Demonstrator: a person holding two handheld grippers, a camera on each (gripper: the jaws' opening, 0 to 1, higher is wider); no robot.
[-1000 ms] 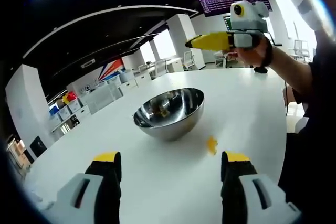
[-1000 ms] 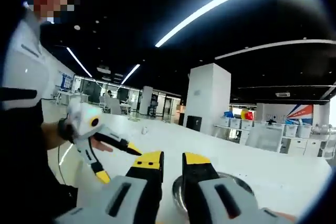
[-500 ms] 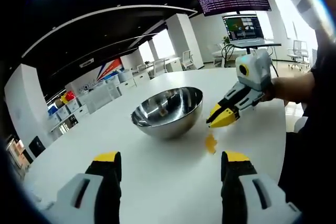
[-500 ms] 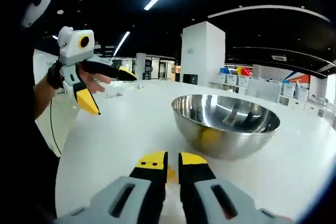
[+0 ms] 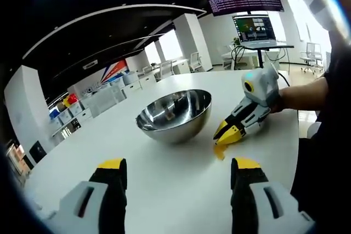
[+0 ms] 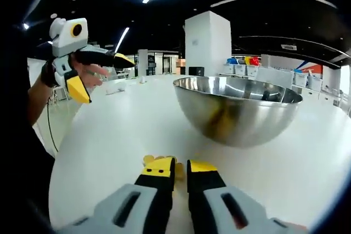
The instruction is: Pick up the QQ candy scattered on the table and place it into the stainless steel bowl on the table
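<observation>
Jaws of my right hand-held gripper (image 6: 175, 169) stood nearly closed, tips low at the yellow QQ candy (image 5: 220, 150) on the white counter (image 5: 164, 173); whether they pinched it, I couldn't tell. That candy lay just beside the stainless steel bowl (image 5: 174, 115), toward me. My left hand-held gripper (image 5: 174, 169) hung wide open and empty, short of the bowl.

Steel bowl (image 5: 174, 117) upright on white table (image 5: 164, 190), yellow candy inside. One yellow candy (image 5: 219, 152) on table just beside bowl, at right gripper (image 5: 227, 135) tips.
</observation>
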